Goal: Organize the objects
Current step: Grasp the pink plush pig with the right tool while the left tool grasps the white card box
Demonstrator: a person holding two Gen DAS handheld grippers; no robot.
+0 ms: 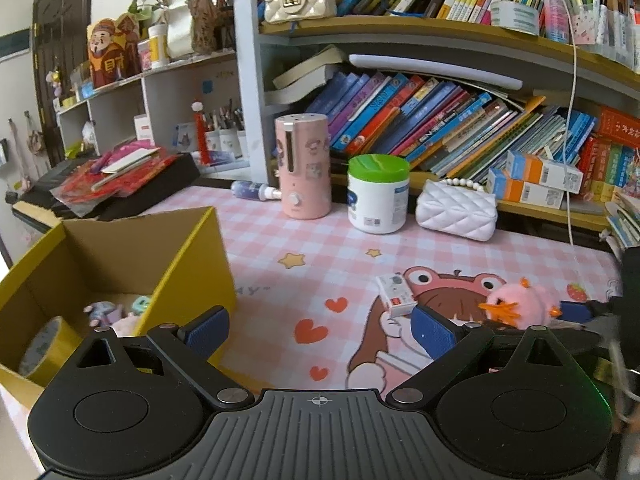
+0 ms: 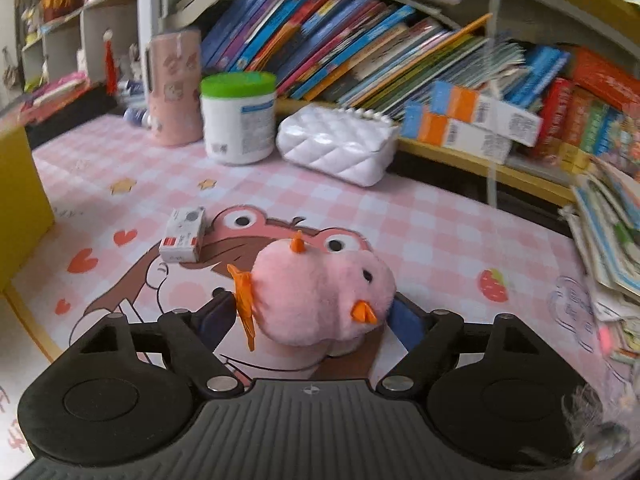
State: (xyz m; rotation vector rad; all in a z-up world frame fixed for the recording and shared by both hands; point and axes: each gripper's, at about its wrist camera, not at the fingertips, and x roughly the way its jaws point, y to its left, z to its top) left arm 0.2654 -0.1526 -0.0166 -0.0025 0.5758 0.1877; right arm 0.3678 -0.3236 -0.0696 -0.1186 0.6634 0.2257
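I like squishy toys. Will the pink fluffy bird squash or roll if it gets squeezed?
The pink fluffy bird looks soft and furry, so it would probably squash and feel light. Its round body might wobble, but the fuzz should stop slipping between the right hand-held gripper pads.

Soft, even indoor light fills the room; no hard shadows fall on the pink checked mat (image 1: 400,240), only faint dark patches under things. Colours look a bit washed and cool. The left wrist view is fairly sharp, though its right edge smears into dark blur. The right wrist view is softer all over, the books (image 2: 360,52) streaked and its right edge badly smeared. Both views bend the shelves (image 1: 440,28) into curves near the borders, with dark corners.
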